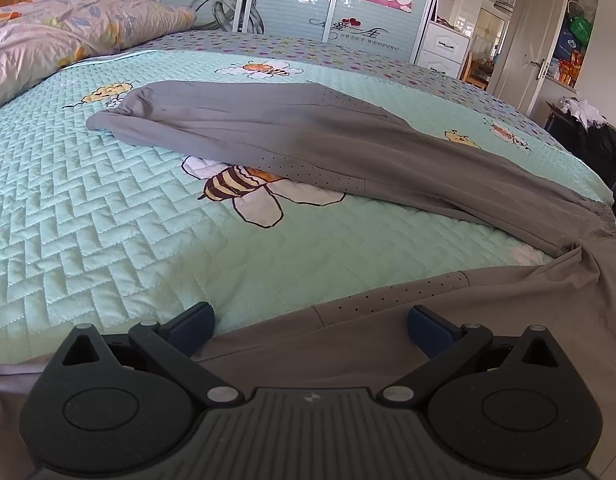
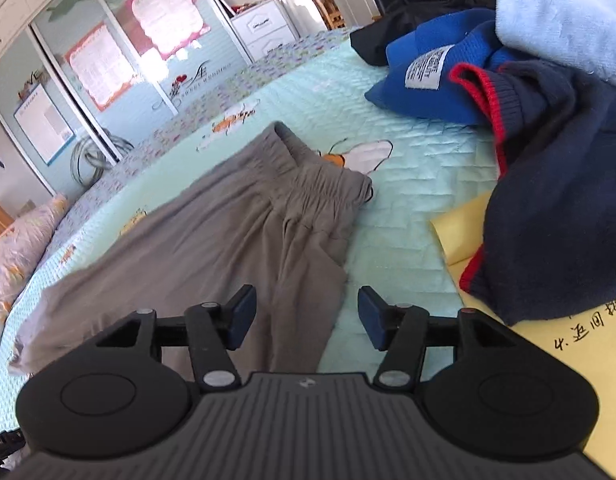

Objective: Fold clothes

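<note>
A bed fills both views, covered by a pale green quilted spread printed with large bees. Behind it stands a wardrobe with sliding mirrored doors and pink-framed posters stuck on them. At the head of the bed lies a floral pillow. Across the spread lies a pair of grey trousers: in the left wrist view one leg stretches out flat over the bee print toward the pillow, while the other leg runs along the near edge of the bed, just under the gripper. In the right wrist view the gathered elastic waistband lies toward the far side and the cloth spreads down toward the camera. Beside the trousers, on the right of that view, is a heap of other clothes: a navy sweater with red trim, a bright blue garment with a white label and a light blue fleece on top. A yellow sheet of paper with handwriting lies under the navy sweater. The left gripper stands wide open above the near trouser leg, holding nothing. The right gripper is about half open over the grey cloth near its edge, its pads not pressing on it.
</note>
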A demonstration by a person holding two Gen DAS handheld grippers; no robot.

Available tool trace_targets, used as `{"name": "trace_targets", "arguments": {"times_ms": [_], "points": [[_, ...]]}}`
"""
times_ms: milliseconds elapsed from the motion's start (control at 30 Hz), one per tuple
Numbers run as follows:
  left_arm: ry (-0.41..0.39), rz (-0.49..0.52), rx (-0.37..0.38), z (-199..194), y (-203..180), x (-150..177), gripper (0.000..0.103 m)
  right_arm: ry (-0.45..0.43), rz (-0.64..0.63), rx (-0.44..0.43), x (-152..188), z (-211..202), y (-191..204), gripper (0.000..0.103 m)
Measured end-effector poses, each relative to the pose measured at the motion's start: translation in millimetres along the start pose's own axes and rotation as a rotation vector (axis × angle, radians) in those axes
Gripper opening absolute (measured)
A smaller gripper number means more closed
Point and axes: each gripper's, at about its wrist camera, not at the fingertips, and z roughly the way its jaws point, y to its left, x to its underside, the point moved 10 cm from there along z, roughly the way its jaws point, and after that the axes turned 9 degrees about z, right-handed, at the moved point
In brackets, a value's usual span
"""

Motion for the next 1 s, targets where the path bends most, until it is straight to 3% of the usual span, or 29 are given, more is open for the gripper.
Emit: {"name": "trace_targets", "arguments": {"times_ms": [100,167,233,367,700,833,900,1000], "points": [[0.000,-0.002,0.001,0,0,0,0.103,0.007,0.001,-0.004,-1,9,-2,0.056],[0.000,-0.002,0.001,0,0,0,0.103,0.012,-0.031,0.008,0,12,0,0.046],[0.000,0.001,0.000,0,0,-1,0.103,0.022,-0.033,-0.006,0,13,2,0.021],[-0.001,0.004,-0.001,0,0,-1,0.103,0.021,0.010,-0.007,0,9,-5,0.005],[0.001,0.002,0.006,0,1,-1,0.103,-0.017,-0.134,0.188,-4,-22,-13,0.004],[0.003,0.014,0.001,0,-1,0,0.103,0.015,-0.224,0.234,6,-8,-18,0.005],[0.004,0.023,-0.002,1,-1,1,0.103,0.005,-0.138,0.193,3,-9,-24,0.009],[0.005,0.026,-0.002,1,-1,1,0.103,-0.009,0.060,0.107,-3,-21,-37,0.025]]}}
